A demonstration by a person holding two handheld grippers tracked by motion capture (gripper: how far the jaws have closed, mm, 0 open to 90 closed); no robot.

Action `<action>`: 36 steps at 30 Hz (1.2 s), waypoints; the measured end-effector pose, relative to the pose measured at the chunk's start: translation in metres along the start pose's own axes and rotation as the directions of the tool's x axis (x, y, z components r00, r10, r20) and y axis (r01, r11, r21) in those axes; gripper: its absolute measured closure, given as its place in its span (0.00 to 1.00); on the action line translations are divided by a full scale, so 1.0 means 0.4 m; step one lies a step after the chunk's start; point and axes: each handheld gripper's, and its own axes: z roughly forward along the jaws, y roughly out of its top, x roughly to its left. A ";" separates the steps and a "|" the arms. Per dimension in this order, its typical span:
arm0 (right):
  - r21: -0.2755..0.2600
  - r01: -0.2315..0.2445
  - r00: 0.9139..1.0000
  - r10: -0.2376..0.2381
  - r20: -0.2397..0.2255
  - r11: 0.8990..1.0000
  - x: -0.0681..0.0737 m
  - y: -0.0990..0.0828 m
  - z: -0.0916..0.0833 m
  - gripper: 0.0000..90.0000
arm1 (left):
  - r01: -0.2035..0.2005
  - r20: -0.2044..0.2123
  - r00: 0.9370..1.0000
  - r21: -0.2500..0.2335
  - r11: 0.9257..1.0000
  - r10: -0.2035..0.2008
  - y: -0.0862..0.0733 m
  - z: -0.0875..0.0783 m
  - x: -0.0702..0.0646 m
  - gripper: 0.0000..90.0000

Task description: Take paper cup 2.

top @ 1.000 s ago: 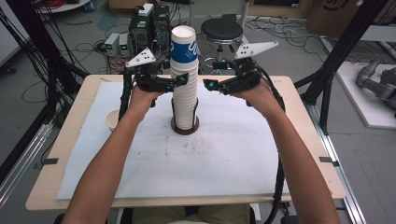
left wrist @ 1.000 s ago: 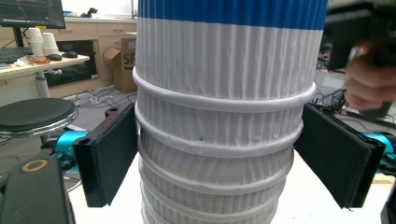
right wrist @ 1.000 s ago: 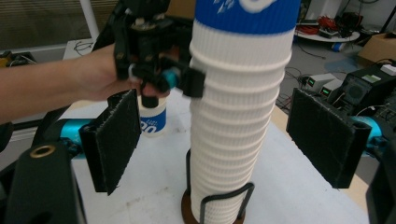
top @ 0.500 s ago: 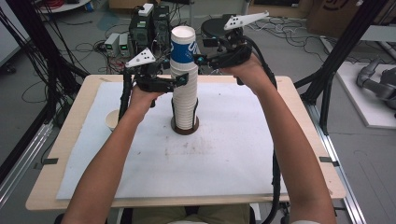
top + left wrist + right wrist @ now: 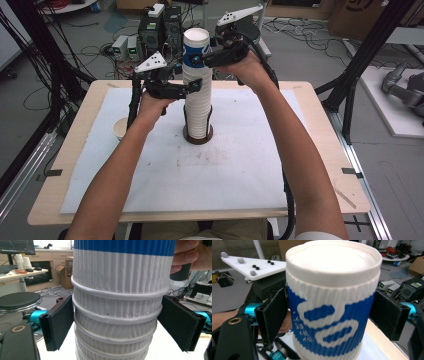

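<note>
A tall stack of white ribbed paper cups (image 5: pixel 197 107) stands on a brown round base (image 5: pixel 198 138) in the middle of the table. The top cup (image 5: pixel 195 50) (image 5: pixel 329 305) is white with a blue pattern. My left gripper (image 5: pixel 194 86) (image 5: pixel 117 327) is shut on the stack about halfway up, a pad (image 5: pixel 58 323) against each side. My right gripper (image 5: pixel 202 59) (image 5: pixel 329 312) reaches in from the far right at the top cup. Its jaws have just been closing, and its pads (image 5: pixel 273 315) now touch that cup's sides.
A single white cup (image 5: pixel 119 129) sits near the left edge of the white sheet (image 5: pixel 225 175) that covers the wooden table (image 5: pixel 330 150). Black frame posts (image 5: pixel 357 75) stand at the table's sides. Electronics and cables lie on the floor beyond.
My right gripper has risen from beside the stack's middle and swung to the top cup, with its jaws now around it. The left gripper and the stack have stayed put.
</note>
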 end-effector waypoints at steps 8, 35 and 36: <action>0.019 0.005 1.000 -0.005 0.018 1.000 0.002 0.018 0.004 0.28 | 0.006 -0.003 1.000 -0.003 1.000 -0.006 -0.001 -0.002 0.003 0.17; -0.281 0.017 0.994 0.014 0.108 0.959 0.007 0.083 -0.185 0.30 | -0.004 -0.005 1.000 0.012 1.000 0.004 -0.007 -0.001 0.001 0.17; -0.281 0.017 0.994 0.014 0.108 0.959 0.007 0.083 -0.185 0.30 | -0.003 -0.005 1.000 0.012 1.000 0.003 -0.007 -0.001 0.002 0.17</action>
